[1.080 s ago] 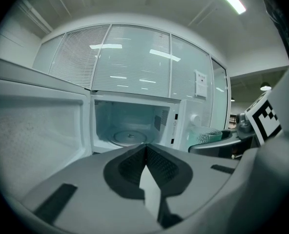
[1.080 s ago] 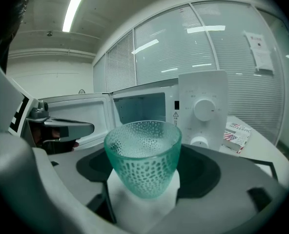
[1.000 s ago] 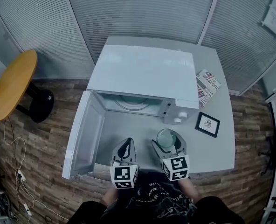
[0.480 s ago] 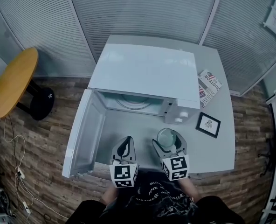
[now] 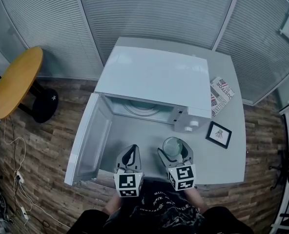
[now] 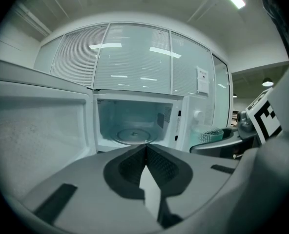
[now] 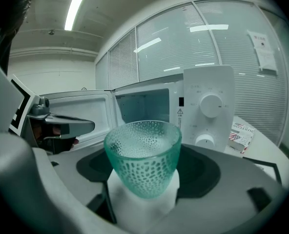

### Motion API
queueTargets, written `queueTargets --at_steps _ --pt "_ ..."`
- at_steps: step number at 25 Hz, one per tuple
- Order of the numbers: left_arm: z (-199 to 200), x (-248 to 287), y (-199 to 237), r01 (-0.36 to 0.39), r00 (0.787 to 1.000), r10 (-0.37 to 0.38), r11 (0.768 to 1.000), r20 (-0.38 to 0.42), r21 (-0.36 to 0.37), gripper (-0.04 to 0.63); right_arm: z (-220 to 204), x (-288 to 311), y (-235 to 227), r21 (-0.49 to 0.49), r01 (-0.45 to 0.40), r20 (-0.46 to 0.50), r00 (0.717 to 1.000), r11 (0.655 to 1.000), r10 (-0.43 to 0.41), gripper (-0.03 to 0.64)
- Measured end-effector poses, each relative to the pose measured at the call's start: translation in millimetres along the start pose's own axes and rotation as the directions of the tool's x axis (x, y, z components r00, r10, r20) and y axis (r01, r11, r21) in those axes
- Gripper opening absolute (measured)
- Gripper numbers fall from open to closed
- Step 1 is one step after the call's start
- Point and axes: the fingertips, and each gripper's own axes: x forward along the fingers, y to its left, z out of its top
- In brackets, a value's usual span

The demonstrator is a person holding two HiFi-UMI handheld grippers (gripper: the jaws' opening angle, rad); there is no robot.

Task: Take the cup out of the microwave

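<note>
Cup [image 7: 143, 155] of dotted green glass stays where it was a second ago: outside the open microwave [image 5: 154, 77] (door [image 5: 88, 140] swung wide to the left), over the grey table [image 5: 227, 157]. The right gripper [image 5: 173, 149] pinches it upright between its jaws. Left gripper [image 5: 130, 155] hovers alongside, jaws pressed together on nothing.

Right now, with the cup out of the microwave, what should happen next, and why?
Probably lower the right gripper and set the cup on the bare table in front of the microwave. The cup is already outside, clamped upright between the fingers, and the turntable inside is empty.
</note>
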Motion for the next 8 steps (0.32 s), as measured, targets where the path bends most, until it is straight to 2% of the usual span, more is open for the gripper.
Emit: queueTargets --at_steps 8 --pt "-0.9 0.2 9.8 -0.024 1.0 0.024 1.0 -0.004 -0.005 0.007 -0.2 2.8 2.6 -0.028 -0.009 0.002 1.0 1.0 0.009 0.385"
